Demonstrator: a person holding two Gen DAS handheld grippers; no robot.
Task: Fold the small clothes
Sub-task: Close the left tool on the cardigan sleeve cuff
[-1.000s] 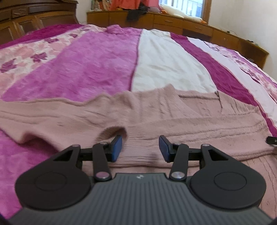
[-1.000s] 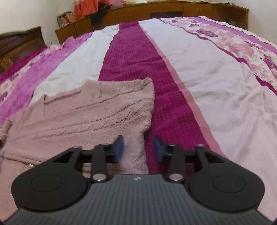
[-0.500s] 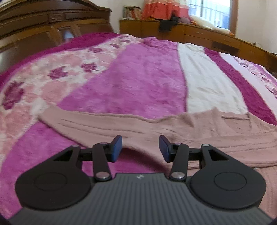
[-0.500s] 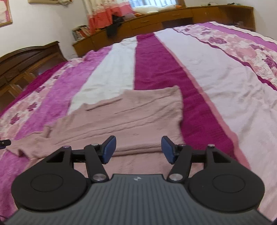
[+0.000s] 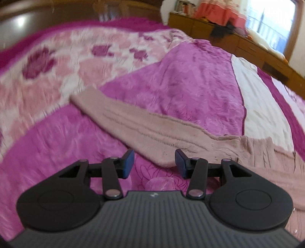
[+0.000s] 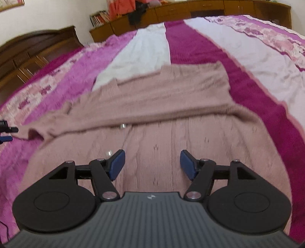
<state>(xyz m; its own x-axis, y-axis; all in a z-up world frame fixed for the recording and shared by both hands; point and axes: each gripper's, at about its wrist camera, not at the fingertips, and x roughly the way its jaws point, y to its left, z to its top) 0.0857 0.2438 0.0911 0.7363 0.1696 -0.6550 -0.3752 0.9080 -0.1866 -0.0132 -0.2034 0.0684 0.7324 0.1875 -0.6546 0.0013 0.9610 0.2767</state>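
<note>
sweater (image 6: 152, 106) dusty pink knit, flat on bedspread (image 5: 181, 76); left claw (image 5: 154, 163), right claw (image 6: 152, 165) agape, empty, right just widening.

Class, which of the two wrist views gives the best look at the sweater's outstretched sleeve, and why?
The left wrist view. There the sleeve runs unbroken from its cuff on the floral part of the bedspread down towards the open left gripper. The right wrist view is mostly filled by the sweater's body; the sleeve shows only as a blurred strip at the left edge.

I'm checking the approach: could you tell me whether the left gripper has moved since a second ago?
Yes: the left gripper has swung left along the sweater, toward the wooden headboard.
</note>
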